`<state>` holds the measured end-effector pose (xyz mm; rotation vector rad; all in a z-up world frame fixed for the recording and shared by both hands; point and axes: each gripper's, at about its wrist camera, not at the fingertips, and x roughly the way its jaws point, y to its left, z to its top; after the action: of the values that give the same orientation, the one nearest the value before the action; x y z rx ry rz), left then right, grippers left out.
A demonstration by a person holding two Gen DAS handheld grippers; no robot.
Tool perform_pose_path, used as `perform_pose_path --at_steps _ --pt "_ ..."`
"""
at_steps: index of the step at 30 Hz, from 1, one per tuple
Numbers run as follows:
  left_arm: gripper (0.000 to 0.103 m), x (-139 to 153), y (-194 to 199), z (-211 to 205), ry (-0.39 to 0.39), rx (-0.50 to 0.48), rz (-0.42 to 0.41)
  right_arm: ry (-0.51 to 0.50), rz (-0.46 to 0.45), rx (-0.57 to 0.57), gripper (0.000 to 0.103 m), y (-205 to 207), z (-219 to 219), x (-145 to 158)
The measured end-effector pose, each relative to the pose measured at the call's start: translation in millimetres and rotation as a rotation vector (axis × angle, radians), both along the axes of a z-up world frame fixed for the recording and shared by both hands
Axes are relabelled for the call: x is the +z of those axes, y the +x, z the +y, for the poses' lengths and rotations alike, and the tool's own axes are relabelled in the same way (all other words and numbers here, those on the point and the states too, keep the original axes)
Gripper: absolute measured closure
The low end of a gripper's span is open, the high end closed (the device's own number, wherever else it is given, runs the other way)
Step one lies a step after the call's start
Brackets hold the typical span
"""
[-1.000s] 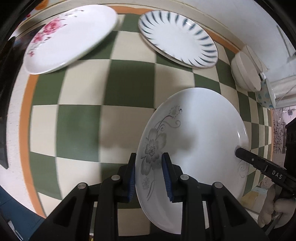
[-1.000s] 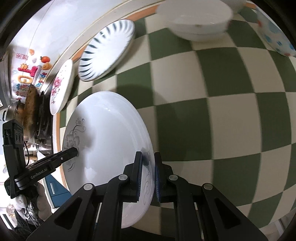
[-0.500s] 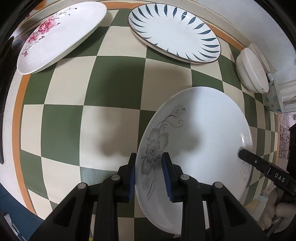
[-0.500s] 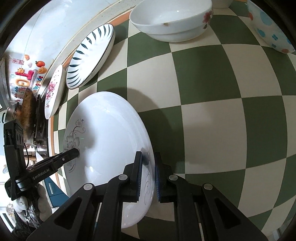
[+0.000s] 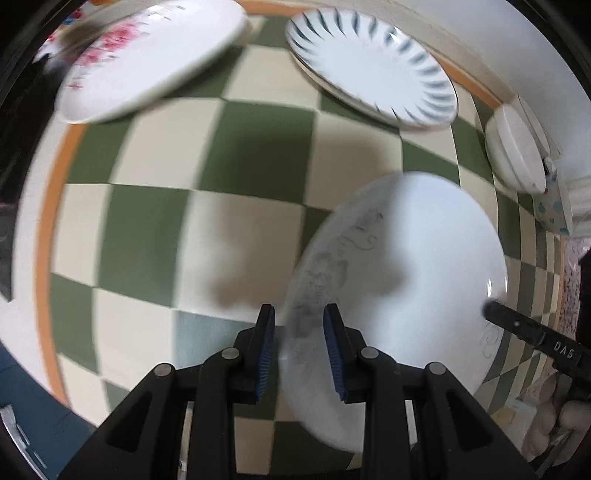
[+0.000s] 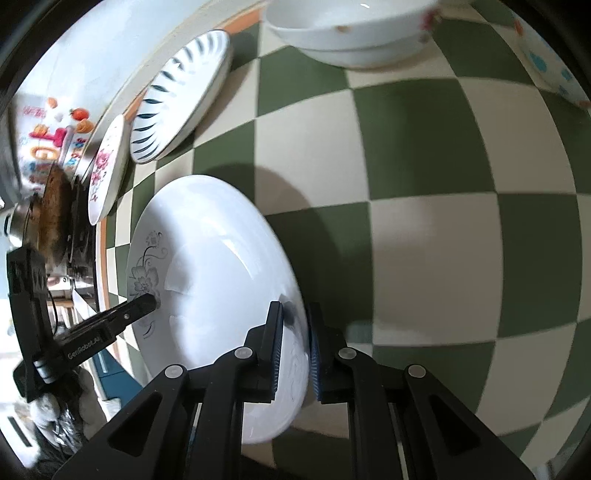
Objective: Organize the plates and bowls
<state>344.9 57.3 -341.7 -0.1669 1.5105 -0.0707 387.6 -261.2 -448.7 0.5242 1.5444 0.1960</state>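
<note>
"DAS" on right claw (image 5: 491,314) finger | "GenRobot.AI" on left claw (image 6: 153,301) finger

Downward wrist views (shared plate (image 5: 424,266))

Checkered tablecloth (image 6: 424,155) under plates (image 5: 373,66), bowls (image 6: 351,33).

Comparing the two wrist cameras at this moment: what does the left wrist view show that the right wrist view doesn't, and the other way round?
Only the left wrist view shows the left gripper from behind, its fingers astride the grey-flower plate at the flowered edge.

Only the right wrist view shows the stacked white bowls from the side, the dark pan beyond the cloth's edge, and the right gripper clamped on the plate's opposite rim.

Both show the checkered cloth, the blue-striped plate, the pink-flower plate and the dotted bowl.
</note>
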Motion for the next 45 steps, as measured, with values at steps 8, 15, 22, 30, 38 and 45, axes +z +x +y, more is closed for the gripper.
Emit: perform_pose_path --at_steps 8,15,22,30,38,45 --pt "0.069 64 23 113 0.016 0.265 -0.16 -0.051 -0.133 -0.01 0.064 26 15 89" --pt "0.069 31 70 205 -0.052 0.433 -0.114 0.028 -0.231 0.226 0.059 145 157 103" --pt "0.069 -2 111 235 -0.058 0.482 -0.084 -0.02 -0.239 0.354 0.059 257 262 65" --pt "0.08 -25 130 232 -0.06 0.456 -0.076 -0.028 -0.168 0.365 0.08 316 293 17" --pt "0.086 -24 124 226 -0.055 0.455 -0.129 -0.02 -0.18 0.383 0.089 317 292 4" --pt "0.086 -13 110 215 -0.058 0.433 -0.141 -0.028 -0.221 0.371 0.092 297 278 18"
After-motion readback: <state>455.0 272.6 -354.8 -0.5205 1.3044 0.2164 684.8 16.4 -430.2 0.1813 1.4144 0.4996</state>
